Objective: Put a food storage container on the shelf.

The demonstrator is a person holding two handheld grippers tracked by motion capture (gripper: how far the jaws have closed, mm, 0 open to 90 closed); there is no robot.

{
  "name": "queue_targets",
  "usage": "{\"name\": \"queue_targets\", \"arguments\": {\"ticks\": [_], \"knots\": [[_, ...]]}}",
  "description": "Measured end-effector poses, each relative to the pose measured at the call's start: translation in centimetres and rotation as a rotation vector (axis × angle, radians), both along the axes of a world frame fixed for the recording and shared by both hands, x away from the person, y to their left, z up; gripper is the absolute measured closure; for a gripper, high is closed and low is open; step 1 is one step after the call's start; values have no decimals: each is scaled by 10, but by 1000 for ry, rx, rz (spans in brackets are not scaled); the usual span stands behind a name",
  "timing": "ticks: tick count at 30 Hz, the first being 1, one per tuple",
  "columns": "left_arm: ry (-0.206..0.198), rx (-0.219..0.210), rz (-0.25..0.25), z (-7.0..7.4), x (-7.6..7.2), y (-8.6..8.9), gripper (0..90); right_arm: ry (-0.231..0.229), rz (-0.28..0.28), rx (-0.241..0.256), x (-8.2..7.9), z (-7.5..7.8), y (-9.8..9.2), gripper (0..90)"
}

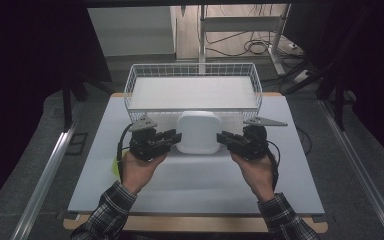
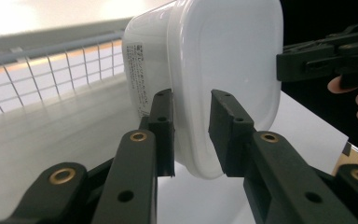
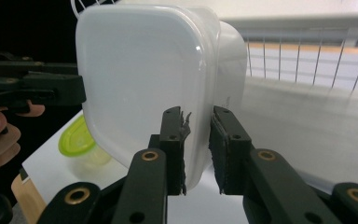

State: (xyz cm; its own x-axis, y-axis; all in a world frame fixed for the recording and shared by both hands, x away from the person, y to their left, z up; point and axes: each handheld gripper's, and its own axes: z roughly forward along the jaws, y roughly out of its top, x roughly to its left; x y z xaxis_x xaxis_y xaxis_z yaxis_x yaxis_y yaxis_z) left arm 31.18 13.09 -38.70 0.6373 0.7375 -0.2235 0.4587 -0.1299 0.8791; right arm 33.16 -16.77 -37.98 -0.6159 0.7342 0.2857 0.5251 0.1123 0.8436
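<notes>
bright overhead light on the table (image 1: 195, 175); dark surroundings — glare, blurred backgrounds in gripper views

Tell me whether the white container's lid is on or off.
On. The white container has its lid seated flat across its top, and both grippers, left and right, clamp its rim.

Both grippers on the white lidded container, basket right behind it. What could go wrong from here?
1. Each gripper, left and right, pinches only the lid rim of the white container; the lid might pop off or slip.
2. The wire basket wall stands close behind; lifting low could catch it.
3. The green-lidded cup sits near the left hand.
</notes>
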Motion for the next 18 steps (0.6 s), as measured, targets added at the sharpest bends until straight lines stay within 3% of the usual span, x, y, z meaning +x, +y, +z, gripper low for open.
{"name": "queue_targets", "arguments": {"ticks": [3, 18], "knots": [[-5, -16, 3, 5, 4, 2, 711, -20, -2, -5, 3, 9, 2, 753], [-17, -12, 35, 39, 33, 10, 713, -65, -12, -6, 29, 47, 15, 753]]}}
